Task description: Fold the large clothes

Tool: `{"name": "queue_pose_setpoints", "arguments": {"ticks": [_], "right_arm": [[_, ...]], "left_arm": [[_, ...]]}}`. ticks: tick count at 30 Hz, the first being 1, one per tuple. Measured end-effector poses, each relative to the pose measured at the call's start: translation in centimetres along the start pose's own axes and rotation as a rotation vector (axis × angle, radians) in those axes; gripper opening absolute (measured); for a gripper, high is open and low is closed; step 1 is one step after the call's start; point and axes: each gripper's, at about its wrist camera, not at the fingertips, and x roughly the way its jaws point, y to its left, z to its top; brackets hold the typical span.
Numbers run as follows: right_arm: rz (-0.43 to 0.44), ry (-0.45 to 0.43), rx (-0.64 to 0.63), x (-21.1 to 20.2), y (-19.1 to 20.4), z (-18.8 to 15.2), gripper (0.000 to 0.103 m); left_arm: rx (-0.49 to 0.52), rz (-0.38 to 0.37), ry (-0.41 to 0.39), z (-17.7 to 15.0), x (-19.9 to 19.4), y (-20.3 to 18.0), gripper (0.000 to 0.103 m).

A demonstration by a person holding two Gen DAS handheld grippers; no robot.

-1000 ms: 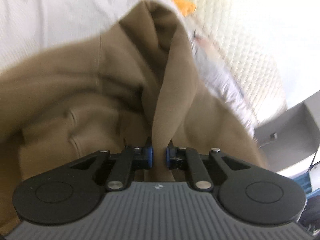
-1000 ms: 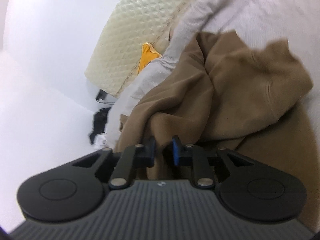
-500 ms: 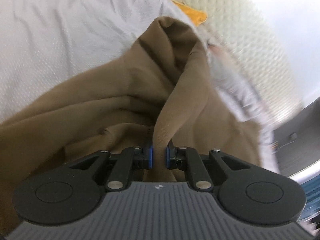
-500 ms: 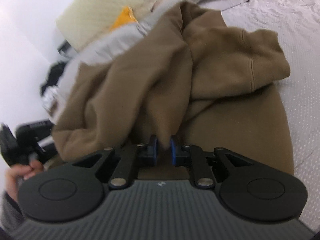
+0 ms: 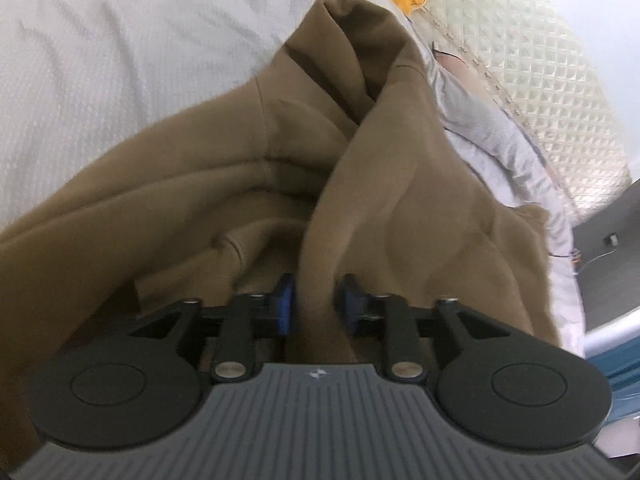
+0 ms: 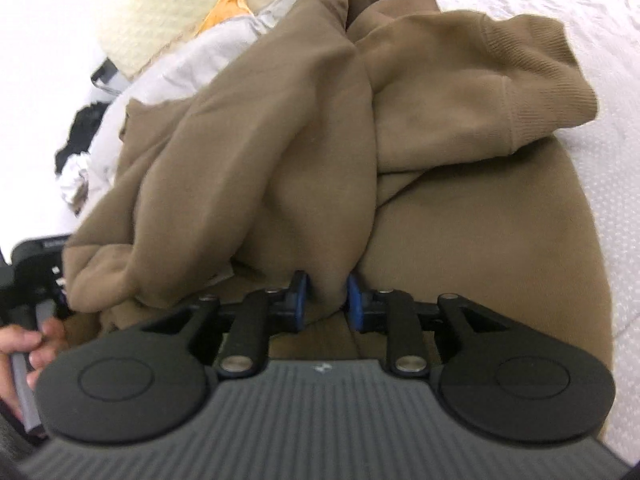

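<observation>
The brown sweatshirt (image 5: 248, 208) lies bunched on the bed, right in front of both tongs. The left tongs (image 5: 316, 306) are clamped on a raised fold of it, and the right tongs (image 6: 325, 301) pinch another fold between their blue pads (image 6: 298, 300). Compared with a second ago, the garment sits lower and flatter on the white bedsheet (image 5: 100, 60), and its ribbed cuff (image 6: 552, 76) now rests ahead and right of the right tongs. Left of the right tongs, a hand (image 6: 24, 344) gripping a handle has come into view. Farther off, beyond the sweatshirt, a grey cloth (image 6: 208, 52) and an orange item (image 6: 228, 4) lie against the cream quilted headboard (image 5: 552, 76).
</observation>
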Motion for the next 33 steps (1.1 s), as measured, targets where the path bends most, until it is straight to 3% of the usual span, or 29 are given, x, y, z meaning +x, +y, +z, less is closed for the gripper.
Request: {"name": "queue_pose_setpoints", "arguments": {"ticks": [2,4,6,12,14,16,19,25,30,33], "right_arm": [[0.007,-0.025,0.007,-1.4,0.0,-0.1,0.039],[-0.004,-0.07,-0.002,-2.9,0.1,-0.3,0.072],[0.012,-0.109,-0.017,-4.0,0.5,-0.4,0.078],[0.068,-0.267,-0.091,-6.8,2.3,-0.5,0.077],[0.08,-0.302,-0.119,-6.9,3.0,-0.4,0.07],[0.091,-0.316,-0.137,-6.5,3.7,0.1,0.053],[0.087,-0.324,-0.165,-5.5,4.6,0.9,0.032],[0.063,-0.283,-0.261,-2.3,6.2,2.0,0.028],[0.039,-0.211,-0.338,0.4,6.2,2.9,0.028],[0.028,-0.154,-0.317,2.2,5.7,3.8,0.028]], "left_arm": [[0.027,-0.013,-0.026,-0.3,-1.5,-0.6,0.053],[0.066,-0.02,-0.057,-0.9,-3.2,-1.5,0.054],[0.125,-0.016,-0.098,-1.7,-5.1,-2.7,0.054],[0.326,-0.079,-0.241,-4.7,-10.3,-6.6,0.054],[0.373,-0.105,-0.233,-5.5,-10.6,-7.6,0.054],[0.391,-0.128,-0.216,-6.1,-10.2,-8.2,0.052],[0.413,-0.145,-0.175,-6.4,-8.4,-8.7,0.042],[0.488,-0.124,-0.111,-7.2,-5.0,-9.0,0.036],[0.523,-0.04,-0.02,-7.5,-0.3,-8.9,0.036],[0.524,-0.012,0.006,-7.5,1.4,-8.6,0.036]]}}
